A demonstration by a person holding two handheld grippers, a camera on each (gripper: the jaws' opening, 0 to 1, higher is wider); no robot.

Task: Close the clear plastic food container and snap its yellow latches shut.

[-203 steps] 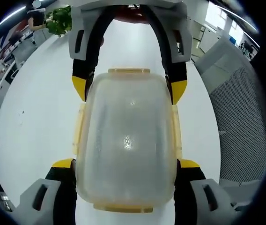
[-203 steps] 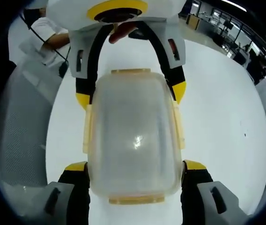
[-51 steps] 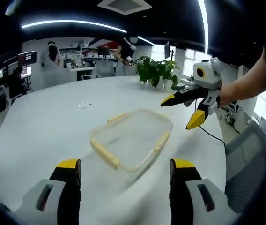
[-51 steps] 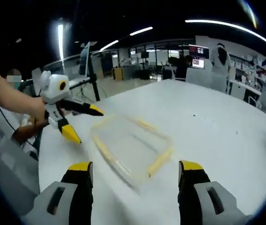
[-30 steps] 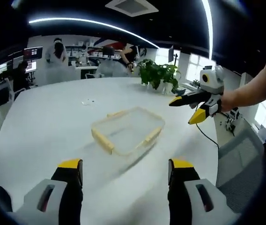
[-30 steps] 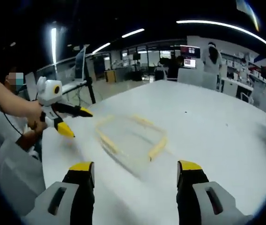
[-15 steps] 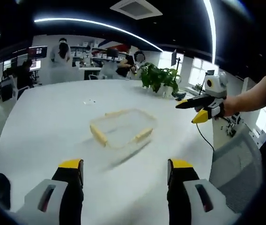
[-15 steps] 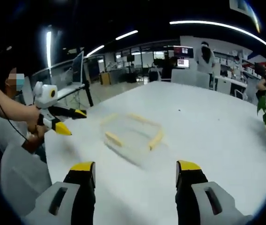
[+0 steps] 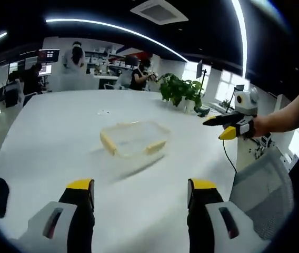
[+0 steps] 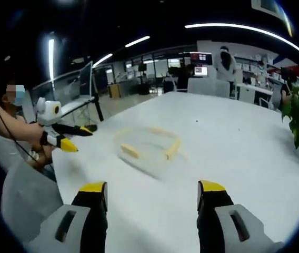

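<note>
Clear plastic, edged in yellow: the container (image 9: 134,137) sits alone on the white table (image 9: 44,137), its lid on and its latches (image 9: 107,144) apparently folded against the sides, though blur leaves their seating unconfirmed. In the left gripper view the left gripper (image 9: 139,200) hangs near the table edge, jaws spread wide and holding nothing; the right gripper (image 9: 232,125) shows at the right, held in a person's hand, well apart from the box, its yellow tips parted and empty. The right gripper view gives the mirror picture: the container (image 10: 148,143) out on the table, the right gripper (image 10: 152,203) released and bare, the left gripper (image 10: 65,136) off to the left beside a grey chair (image 10: 26,205). A potted plant (image 9: 181,90) stands at the table's far side.

The risk, judged from here: if any latch is only resting rather than clicked, the lid would lift on handling. A fresh press made with one gripper alone could also slide the light box across the smooth top, as nothing braces it.
</note>
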